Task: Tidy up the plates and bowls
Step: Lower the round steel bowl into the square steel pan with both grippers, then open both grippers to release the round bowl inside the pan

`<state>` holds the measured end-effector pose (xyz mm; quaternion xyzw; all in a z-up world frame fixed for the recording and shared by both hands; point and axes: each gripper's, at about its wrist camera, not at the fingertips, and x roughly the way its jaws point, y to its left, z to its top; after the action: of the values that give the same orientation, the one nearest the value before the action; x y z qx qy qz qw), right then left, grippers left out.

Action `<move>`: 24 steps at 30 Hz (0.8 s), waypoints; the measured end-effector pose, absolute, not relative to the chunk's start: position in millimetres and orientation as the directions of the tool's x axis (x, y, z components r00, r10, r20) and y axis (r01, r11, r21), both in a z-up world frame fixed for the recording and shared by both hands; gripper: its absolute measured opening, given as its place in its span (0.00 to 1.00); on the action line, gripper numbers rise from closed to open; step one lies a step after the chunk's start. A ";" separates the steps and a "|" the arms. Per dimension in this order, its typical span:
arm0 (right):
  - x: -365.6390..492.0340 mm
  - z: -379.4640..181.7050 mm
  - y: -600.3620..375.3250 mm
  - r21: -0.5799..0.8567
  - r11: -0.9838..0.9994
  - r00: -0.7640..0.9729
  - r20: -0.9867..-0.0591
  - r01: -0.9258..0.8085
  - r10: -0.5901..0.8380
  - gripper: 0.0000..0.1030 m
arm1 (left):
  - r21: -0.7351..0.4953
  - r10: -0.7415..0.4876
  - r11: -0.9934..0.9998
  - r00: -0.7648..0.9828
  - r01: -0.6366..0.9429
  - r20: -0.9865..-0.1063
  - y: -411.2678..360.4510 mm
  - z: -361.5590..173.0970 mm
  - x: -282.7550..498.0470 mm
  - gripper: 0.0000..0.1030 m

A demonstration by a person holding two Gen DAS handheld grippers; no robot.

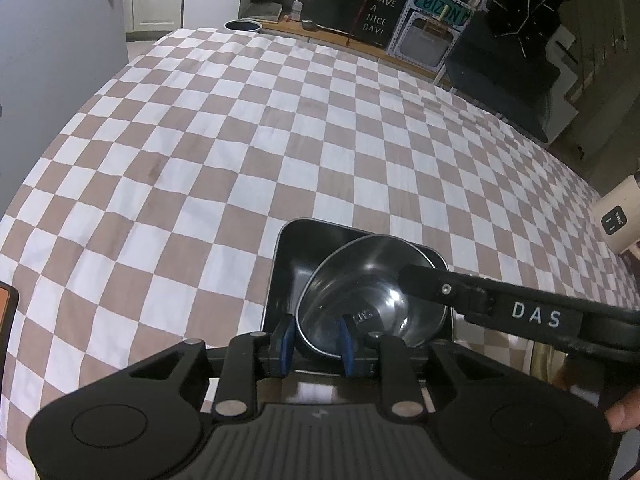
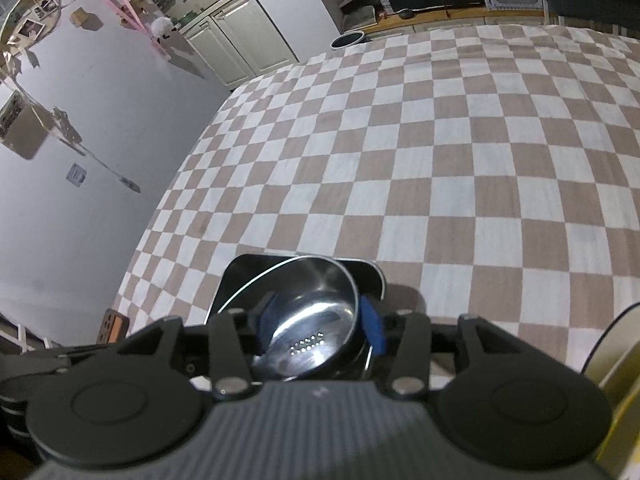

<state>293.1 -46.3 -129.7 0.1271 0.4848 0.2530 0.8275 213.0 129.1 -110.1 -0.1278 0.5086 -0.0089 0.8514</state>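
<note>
Steel bowl (image 1: 360, 280) sits tilted inside a black square dish (image 1: 288, 264), low centre in both wrist views. The dish rests on the tan-and-white checkered cloth (image 1: 280, 140).

Left gripper (image 1: 316, 340): blue pads (image 1: 285, 344) straddle the bowl's near rim, one outside the wall and one inside. The gap is narrow. Can't tell whether the pads actually clamp the wall.

Right gripper (image 2: 320, 320): jaws spread, with the bowl's wall between them. The right pad (image 2: 372, 332) is just outside the rim. The other finger is down in the bowl, dark and hard to make out. It doesn't read as a pinch. In the left wrist view the same gripper comes in from the right edge, its finger marked "DAS" (image 1: 536, 316), with the tip over the bowl's right rim.

In the right wrist view the bowl (image 2: 320, 280) fills most of the dish (image 2: 236, 280). Only the dish's far corners show behind it.

A person's fingertip (image 1: 622, 420) shows at lower right of the left view.

Far edge of the cloth:
- A round dark container (image 1: 243, 25) at upper centre-left.
- A "HAVE A NICE DAY!" sign (image 1: 378, 16) behind it.

An orange-and-black object (image 2: 114, 326) sits at the cloth's left edge. It's too cropped to identify.
</note>
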 end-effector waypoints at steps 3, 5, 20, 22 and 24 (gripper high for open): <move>293.4 -131.0 -46.0 0.477 0.832 0.396 -0.732 -0.285 0.555 0.55 | -0.222 -0.147 0.969 0.475 -0.105 -0.868 127.7 -109.2 211.4 0.25; 293.2 -131.3 -47.2 0.504 0.818 0.390 -0.719 -0.278 0.575 0.64 | -0.219 -0.148 0.971 0.470 -0.100 -0.870 126.0 -108.8 209.7 0.26; 288.0 -109.6 -60.2 0.533 0.791 0.435 -0.662 -0.300 0.611 0.73 | -0.230 -0.119 0.961 0.523 -0.154 -0.844 133.7 -96.0 201.3 0.35; 287.6 -109.6 -64.1 0.524 0.800 0.436 -0.671 -0.294 0.600 0.73 | -0.229 -0.107 0.959 0.530 -0.169 -0.841 135.8 -95.5 202.9 0.39; 286.3 -110.9 -67.9 0.503 0.816 0.432 -0.692 -0.286 0.578 0.73 | -0.222 -0.093 0.957 0.533 -0.184 -0.841 137.9 -96.1 205.4 0.39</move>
<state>286.3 -67.9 -110.9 0.1572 0.4651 0.2597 0.8316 205.4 137.9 -96.1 -0.1434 0.4824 0.0263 0.8637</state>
